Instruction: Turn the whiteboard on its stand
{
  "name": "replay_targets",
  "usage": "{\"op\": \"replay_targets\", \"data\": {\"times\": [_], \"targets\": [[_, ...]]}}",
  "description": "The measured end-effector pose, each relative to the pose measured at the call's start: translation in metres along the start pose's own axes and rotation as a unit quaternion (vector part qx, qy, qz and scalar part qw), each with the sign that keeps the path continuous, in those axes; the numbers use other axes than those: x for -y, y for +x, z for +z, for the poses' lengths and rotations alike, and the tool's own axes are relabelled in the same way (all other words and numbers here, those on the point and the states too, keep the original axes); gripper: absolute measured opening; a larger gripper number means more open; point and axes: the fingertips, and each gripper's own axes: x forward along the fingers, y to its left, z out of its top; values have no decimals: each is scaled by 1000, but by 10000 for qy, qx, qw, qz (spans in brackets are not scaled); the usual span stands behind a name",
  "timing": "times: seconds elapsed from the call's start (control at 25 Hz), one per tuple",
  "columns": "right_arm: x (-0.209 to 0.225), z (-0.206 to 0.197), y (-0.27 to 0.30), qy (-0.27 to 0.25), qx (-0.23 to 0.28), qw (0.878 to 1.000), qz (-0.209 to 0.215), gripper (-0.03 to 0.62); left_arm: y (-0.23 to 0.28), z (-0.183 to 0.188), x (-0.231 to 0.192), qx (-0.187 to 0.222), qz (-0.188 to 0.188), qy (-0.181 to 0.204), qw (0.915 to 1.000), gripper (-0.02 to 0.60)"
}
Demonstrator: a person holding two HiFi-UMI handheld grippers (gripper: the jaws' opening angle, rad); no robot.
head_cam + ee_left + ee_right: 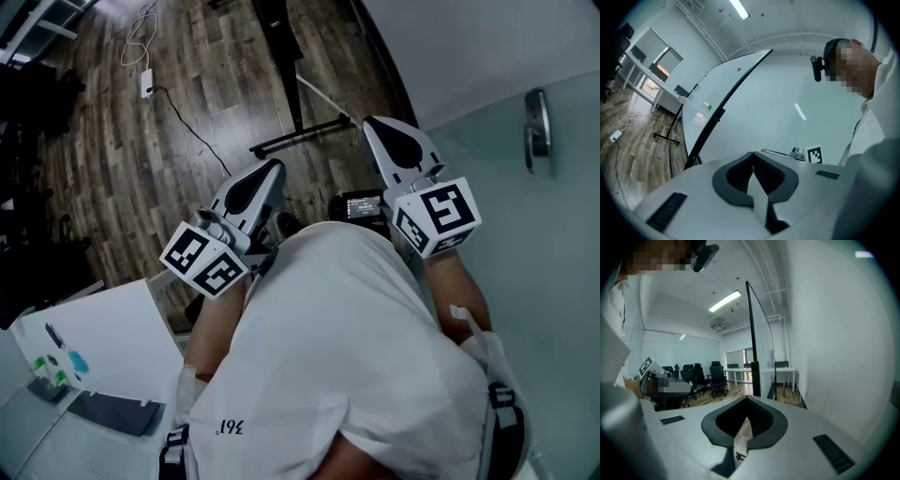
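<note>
Left gripper (270, 169) and right gripper (372, 124) are both showing jaws fully closed, with nothing between them. The whiteboard (534, 253) is standing upright at the person's right, its stand (298, 137) resting on the wooden floor (141, 169). Judgement: the panel is appearing large, rigid and glossy, so its smooth face is offering little purchase and is likely swinging with some weight. The dark edge frame (752, 324) is presenting the soundest hold, by gripping or by pushing beside it.
</note>
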Motion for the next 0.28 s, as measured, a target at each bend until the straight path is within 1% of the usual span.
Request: {"op": "replay_targets", "data": {"times": [0.12, 0.28], "targets": [[3, 4, 2, -28, 51, 10000, -10, 26, 2, 3, 0, 11, -1, 44, 10000, 11], [7, -1, 3, -49, 39, 10000, -17, 26, 6, -1, -3, 7, 3, 28, 10000, 11]]}}
